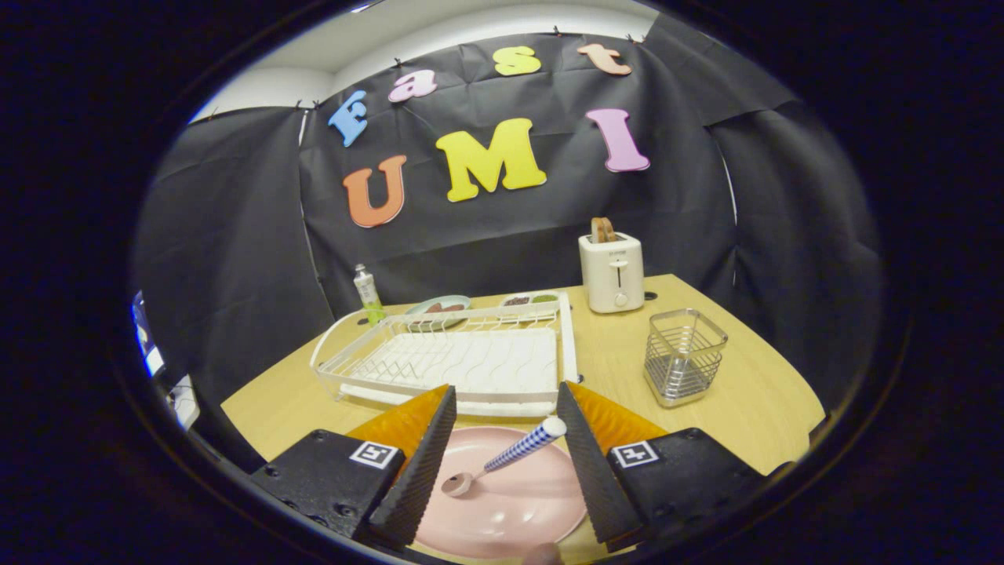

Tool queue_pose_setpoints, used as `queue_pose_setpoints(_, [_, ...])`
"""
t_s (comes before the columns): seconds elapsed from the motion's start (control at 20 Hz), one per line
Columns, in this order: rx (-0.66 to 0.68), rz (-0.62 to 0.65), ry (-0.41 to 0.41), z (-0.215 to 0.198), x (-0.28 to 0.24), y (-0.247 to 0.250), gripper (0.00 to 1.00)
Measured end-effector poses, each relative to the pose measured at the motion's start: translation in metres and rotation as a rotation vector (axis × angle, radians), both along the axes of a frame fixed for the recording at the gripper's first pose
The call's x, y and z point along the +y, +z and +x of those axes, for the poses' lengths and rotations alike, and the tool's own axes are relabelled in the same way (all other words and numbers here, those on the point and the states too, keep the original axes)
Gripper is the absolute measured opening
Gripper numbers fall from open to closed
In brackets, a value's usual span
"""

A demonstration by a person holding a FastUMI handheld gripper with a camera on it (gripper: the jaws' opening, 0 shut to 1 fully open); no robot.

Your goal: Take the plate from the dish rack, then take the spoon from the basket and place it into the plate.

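A pink plate (510, 502) lies flat on the wooden table between my two fingers. On it rests the spoon (506, 457), with a blue-and-white checked handle pointing toward the right finger and its bowl near the left finger. My gripper (506, 408) is open, its fingers standing on either side of the plate and touching neither the spoon nor each other. Just beyond the fingers sits the white wire dish rack (451, 357), with nothing in it. The metal wire basket (684, 357) stands to the right of the rack, also holding nothing.
A white toaster (612, 271) with bread in it stands at the back of the wooden table (753, 408). Behind the rack are a small bottle (367, 293), a plate (439, 306) and a dish (531, 299) with food.
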State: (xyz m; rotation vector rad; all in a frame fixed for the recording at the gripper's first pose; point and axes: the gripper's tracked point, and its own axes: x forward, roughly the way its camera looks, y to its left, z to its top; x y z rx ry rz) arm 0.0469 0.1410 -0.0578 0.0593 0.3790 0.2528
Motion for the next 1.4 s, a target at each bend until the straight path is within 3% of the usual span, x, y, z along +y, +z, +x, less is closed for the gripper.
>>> queue_pose_setpoints(0.35, [-0.192, 0.018, -0.042, -0.012, -0.009, 0.061, 0.86])
queue_pose_setpoints(0.55, [-0.315, -0.056, -0.077, -0.022, -0.018, 0.096, 0.99])
queue_pose_setpoints(0.7, [-0.390, -0.095, -0.112, -0.033, -0.022, 0.119, 1.00])
queue_pose_setpoints(1.4, [-0.460, -0.088, -0.147, -0.074, -0.024, 0.110, 1.00])
